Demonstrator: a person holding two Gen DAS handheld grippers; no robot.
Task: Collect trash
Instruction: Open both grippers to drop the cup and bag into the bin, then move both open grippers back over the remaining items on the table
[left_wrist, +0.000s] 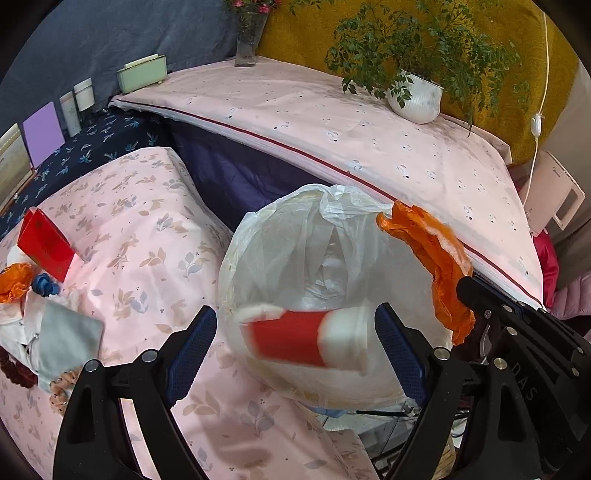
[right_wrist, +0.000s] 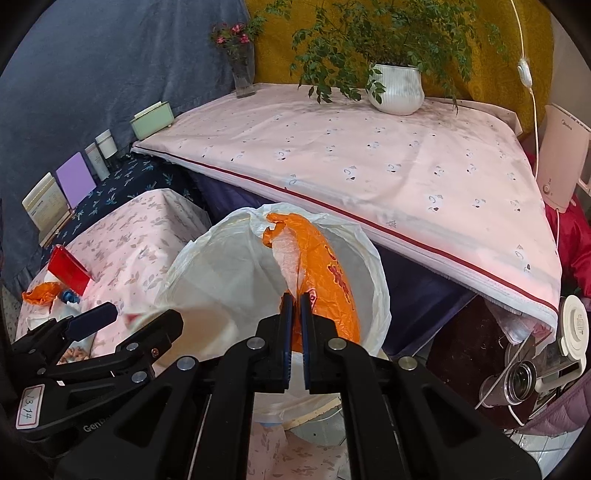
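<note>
1. The red-and-white paper cup (left_wrist: 308, 341) lay blurred between the wide-apart jaws of the left gripper (left_wrist: 295, 345) – touching neither pad – above the lined bin (left_wrist: 258, 266).
2. The right gripper (right_wrist: 296, 295) was clamped on the orange plastic bag (right_wrist: 325, 273) over the same bin.

A thin, translucent, crinkled plastic liner (left_wrist: 280, 236) fills the bin, a wrinkled glossy orange plastic bag (right_wrist: 328, 280) hangs at its two o'clock rim, the tabletop (left_wrist: 332, 122) wears matt pink cloth, and the white plant pot (right_wrist: 397, 88) looks smooth, ribbed ceramic.
</note>
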